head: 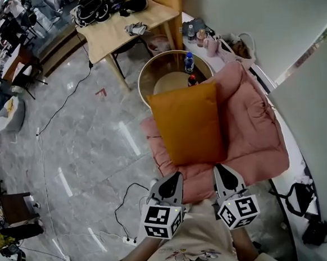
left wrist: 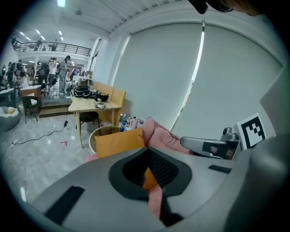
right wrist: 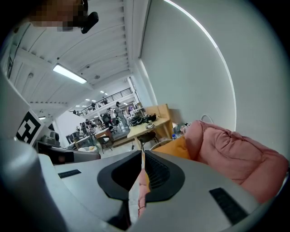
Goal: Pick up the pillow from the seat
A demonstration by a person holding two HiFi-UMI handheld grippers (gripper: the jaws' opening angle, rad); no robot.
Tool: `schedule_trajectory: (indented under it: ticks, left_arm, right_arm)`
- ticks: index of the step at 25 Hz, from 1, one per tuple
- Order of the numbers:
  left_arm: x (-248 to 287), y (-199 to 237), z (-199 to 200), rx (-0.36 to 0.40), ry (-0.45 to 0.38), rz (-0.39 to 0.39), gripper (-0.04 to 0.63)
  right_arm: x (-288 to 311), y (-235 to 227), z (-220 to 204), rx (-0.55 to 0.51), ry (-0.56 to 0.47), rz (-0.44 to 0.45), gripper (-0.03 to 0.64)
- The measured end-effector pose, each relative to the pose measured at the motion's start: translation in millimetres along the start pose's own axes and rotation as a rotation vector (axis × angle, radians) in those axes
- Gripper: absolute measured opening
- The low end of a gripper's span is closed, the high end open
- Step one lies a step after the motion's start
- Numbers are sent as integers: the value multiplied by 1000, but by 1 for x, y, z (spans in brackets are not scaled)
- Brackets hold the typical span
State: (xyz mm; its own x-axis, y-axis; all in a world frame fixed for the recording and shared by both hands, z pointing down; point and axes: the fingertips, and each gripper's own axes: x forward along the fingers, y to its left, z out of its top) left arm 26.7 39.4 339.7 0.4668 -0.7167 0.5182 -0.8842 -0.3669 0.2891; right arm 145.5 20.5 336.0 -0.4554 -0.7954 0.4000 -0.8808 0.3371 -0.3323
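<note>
An orange pillow [head: 188, 122] lies flat on the pink padded seat [head: 253, 125], its near edge toward me. My left gripper [head: 172, 179] and right gripper [head: 223, 171] hover side by side over the seat's front edge, just short of that edge of the pillow. Both are shut with nothing between the jaws. In the left gripper view the pillow [left wrist: 118, 141] shows beyond the shut left gripper [left wrist: 148, 156], with the pink seat [left wrist: 159, 132] behind it. From the right gripper view, a corner of the pillow [right wrist: 176, 147] sits left of the seat [right wrist: 231, 154], past the shut right gripper [right wrist: 142, 153].
A round gold-rimmed tub table [head: 150, 72] with a water bottle [head: 189, 62] stands just beyond the pillow. A wooden table [head: 127, 26] with gear is farther back. Cables [head: 127, 200] trail on the marble floor at left. A wall [head: 306, 87] borders the seat on the right.
</note>
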Motion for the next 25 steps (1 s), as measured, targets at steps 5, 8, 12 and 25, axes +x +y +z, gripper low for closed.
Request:
schedule_trajectory:
  ticks: [5,8,12,25]
  left_arm:
    - [17,-4,5,-5,16,-35,6]
    - [30,1,12,-4,24,-61,6]
    - [52,15,18,-2,45,-83,6]
    - [105,74,8,-18,127,-78,6]
  right_arm:
    - [6,-10,2,14,12,-25,28]
    - [17,-16,6,8,17,-59,35]
    - [42,-25,6,32,26,-96,61]
    - [96,-27,4,10,78,-114,160]
